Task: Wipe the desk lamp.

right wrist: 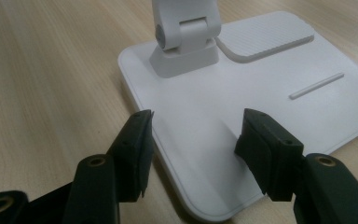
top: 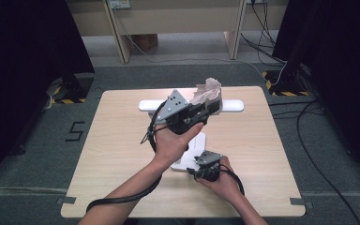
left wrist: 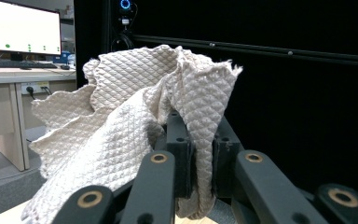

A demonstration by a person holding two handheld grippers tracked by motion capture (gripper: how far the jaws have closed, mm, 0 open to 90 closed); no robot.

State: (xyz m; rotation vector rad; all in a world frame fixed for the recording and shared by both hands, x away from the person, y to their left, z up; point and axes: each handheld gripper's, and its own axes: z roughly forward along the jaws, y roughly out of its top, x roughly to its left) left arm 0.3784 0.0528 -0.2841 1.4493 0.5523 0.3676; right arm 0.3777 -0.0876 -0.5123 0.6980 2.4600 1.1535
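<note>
Cloth: quilted, off-white cloth [left wrist: 135, 121], pinched in my left gripper [left wrist: 200, 158]; folds rise past the tips and spill toward 9 o'clock in the left gripper view.
Left gripper: my left gripper [top: 201, 112] sits mid-table, pointing to 2 o'clock in the high view, jaws nearly together with only the cloth's thickness between the pads.
Cloth's place: cloth [top: 208, 96] bunched over the lamp head [top: 234, 106], lifted off the table [top: 122, 154], toward 12 o'clock from the middle.
Left hand: my left hand [top: 171, 143] wraps the gripper body from below; the grey plate [top: 174, 104] faces up.
Right gripper: my right gripper [right wrist: 193, 140] stands wide, one jaw on each side of the near corner of the base [right wrist: 261, 102]; I cannot tell whether the pads press its edges.
Right hand: my right hand [top: 222, 180] is low on the table at 5 o'clock, its gripper [top: 198, 165] at the base [top: 183, 163].
Base: white plastic, flat on the wood, with a hinge [right wrist: 184, 35] at 12 o'clock in the right gripper view and a ribbed pad [right wrist: 265, 35] at 1 o'clock.
</note>
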